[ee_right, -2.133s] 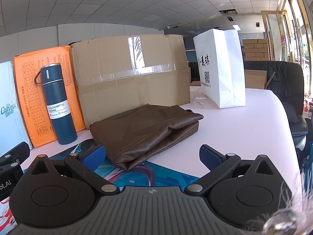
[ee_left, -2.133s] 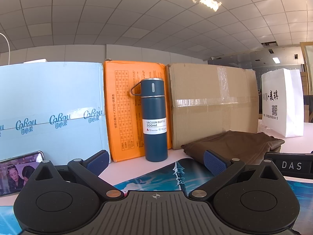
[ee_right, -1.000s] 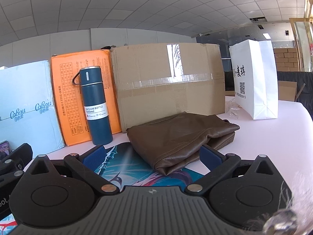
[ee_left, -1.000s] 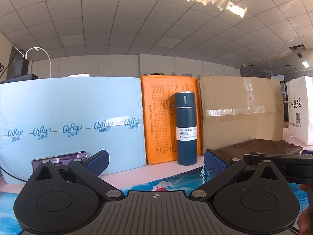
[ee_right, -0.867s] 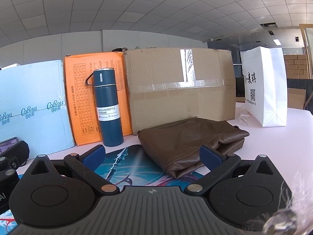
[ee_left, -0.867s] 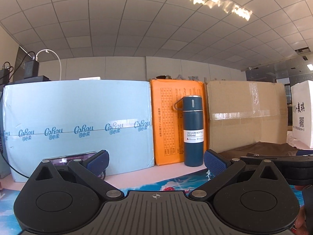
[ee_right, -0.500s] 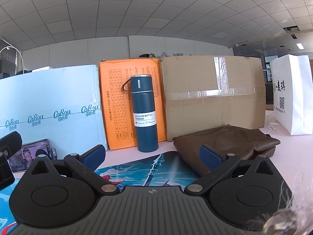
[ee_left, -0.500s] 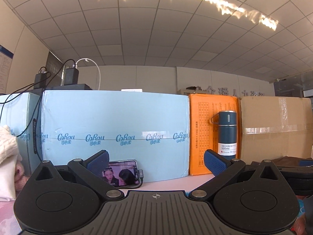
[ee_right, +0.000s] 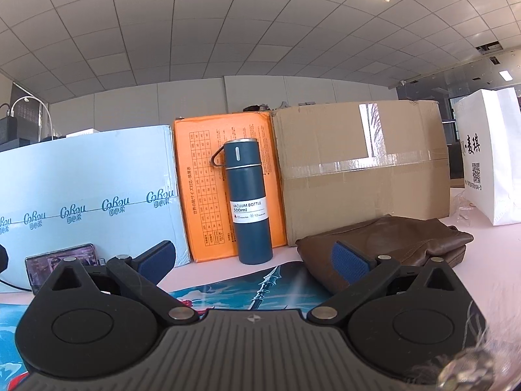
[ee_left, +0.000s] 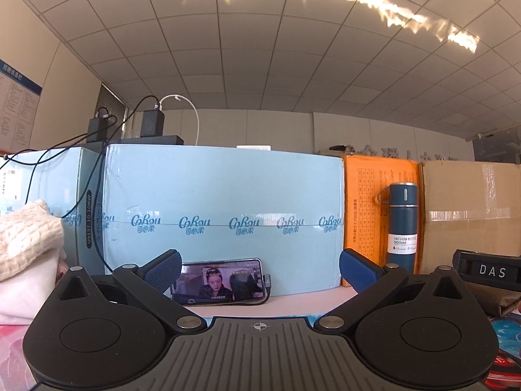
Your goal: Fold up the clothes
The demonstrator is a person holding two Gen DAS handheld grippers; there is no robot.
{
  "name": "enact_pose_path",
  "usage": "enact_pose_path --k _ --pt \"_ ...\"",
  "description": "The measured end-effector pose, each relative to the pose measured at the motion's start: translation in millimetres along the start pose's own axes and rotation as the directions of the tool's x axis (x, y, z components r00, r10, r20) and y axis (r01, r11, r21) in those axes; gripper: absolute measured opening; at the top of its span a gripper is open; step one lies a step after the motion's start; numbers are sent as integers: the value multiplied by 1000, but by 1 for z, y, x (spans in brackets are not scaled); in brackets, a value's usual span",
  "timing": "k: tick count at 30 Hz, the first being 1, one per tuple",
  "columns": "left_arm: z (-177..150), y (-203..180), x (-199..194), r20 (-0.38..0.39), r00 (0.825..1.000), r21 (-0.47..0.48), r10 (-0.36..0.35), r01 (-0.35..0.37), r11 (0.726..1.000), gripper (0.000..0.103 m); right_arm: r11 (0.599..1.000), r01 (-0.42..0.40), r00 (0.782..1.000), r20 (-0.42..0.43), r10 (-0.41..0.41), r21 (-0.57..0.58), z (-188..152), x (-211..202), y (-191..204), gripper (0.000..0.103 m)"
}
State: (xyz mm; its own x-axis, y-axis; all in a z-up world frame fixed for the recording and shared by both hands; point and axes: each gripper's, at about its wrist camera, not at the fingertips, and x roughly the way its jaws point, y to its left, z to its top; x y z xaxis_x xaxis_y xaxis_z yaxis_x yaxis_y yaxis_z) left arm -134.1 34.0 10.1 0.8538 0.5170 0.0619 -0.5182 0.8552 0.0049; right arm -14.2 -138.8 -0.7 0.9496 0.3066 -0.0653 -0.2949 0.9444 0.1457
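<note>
**Both grippers level and empty above the table**

Left gripper (ee_left: 260,268) is held level, fingers spread wide, holding nothing; a cream knit pile (ee_left: 27,251) sits at its nine o'clock, a phone (ee_left: 218,281) at twelve. Right gripper (ee_right: 253,262) is likewise level, spread and empty, with a blue bottle (ee_right: 249,202) at twelve o'clock and folded brown clothes (ee_right: 390,244) lying at two o'clock.

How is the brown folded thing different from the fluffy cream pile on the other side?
The smooth dark brown folded garment looks leathery and lies flat and low, ahead of the right tongs. The knitted cream clothes look fuzzy and sit heaped higher, beside the left tongs. The brown one lies before the cardboard box; the cream ones before the light blue box. Both rest untouched.
</note>
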Motion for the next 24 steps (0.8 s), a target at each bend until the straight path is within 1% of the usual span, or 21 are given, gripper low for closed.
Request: enact_pose_path --k 1,3,4,8,11,14,24 --pt "0 0 1 -7 1000 3 -5 5 1000 103 1000 0 1000 -3 0 -2 0 0 0 103" --pt "-1 -1 5 -40 998 1 -43 43 999 103 1000 -4 1000 -8 4 -13 0 0 1 103" --pt "-1 -1 6 -47 998 0 -51 51 999 103 1000 -6 1000 -7 6 -21 0 0 2 103" --pt "-2 -1 6 -61 996 -3 -67 67 998 103 999 -14 1000 -5 14 -42 0 -1 6 103" --pt "-3 -1 7 -72 994 -5 -79 79 997 103 999 -23 999 -27 23 -32 0 2 4 103" --pt "-3 -1 8 -77 994 -6 -79 79 997 103 999 -31 999 -45 30 -22 0 4 2 103" --pt "-3 -2 8 -79 994 -1 -78 79 997 103 999 -32 999 -39 31 -26 -1 2 3 103"
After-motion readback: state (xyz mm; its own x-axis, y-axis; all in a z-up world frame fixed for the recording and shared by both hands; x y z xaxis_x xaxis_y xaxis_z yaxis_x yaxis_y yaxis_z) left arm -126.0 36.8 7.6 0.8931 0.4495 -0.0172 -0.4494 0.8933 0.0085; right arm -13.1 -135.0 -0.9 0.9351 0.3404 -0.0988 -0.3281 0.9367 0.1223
